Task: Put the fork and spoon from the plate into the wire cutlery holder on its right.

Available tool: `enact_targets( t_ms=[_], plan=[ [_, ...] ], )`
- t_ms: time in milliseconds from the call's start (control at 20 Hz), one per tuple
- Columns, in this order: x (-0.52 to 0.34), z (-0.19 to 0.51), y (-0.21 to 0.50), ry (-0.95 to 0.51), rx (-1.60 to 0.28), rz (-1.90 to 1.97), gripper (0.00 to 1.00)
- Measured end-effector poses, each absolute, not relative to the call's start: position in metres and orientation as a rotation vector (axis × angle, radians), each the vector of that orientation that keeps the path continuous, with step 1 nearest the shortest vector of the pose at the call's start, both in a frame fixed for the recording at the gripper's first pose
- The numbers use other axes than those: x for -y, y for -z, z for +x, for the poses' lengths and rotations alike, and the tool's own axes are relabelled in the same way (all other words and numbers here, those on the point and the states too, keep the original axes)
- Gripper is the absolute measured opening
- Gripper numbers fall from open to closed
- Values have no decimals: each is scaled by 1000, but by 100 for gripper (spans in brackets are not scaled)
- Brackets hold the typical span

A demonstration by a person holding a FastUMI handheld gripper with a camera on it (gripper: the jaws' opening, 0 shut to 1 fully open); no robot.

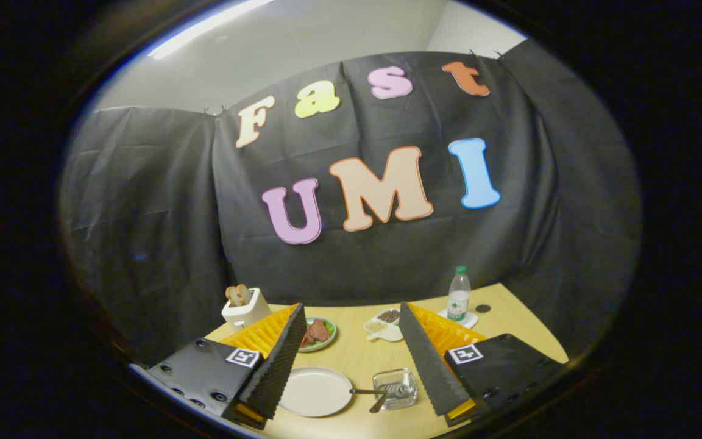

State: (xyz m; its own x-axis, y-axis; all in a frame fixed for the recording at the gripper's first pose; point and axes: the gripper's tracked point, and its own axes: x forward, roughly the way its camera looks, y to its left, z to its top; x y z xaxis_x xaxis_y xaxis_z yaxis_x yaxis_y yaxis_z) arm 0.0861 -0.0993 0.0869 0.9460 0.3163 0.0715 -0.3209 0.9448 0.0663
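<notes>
A white plate [315, 391] lies bare on the yellow table [357, 356], low between my fingers. Just to its right stands the small wire cutlery holder [396, 388]. Two metal utensils rest in it. One handle [363, 392] sticks out level toward the plate and another, darker handle [380, 403] slants down over the holder's left rim. Which is the fork and which the spoon I cannot tell. My gripper [351, 305] hangs above and behind them, open wide, with nothing between its fingers.
Beyond the fingers are a white toaster [244, 306] with bread in it, a green plate of meat [318, 334], a white divided dish of beans [384, 324] and a water bottle [459, 296] on a coaster. The black cloth wall stands behind the table.
</notes>
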Motion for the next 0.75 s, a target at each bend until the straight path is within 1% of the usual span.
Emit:
enact_targets(
  t_ms=[200,450,750],
  plan=[
    [97,84,-83,-297,128,3,96],
    [99,78,-78,-266,145,-33,96],
    [101,71,-80,-260,159,-51,96]
  ],
)
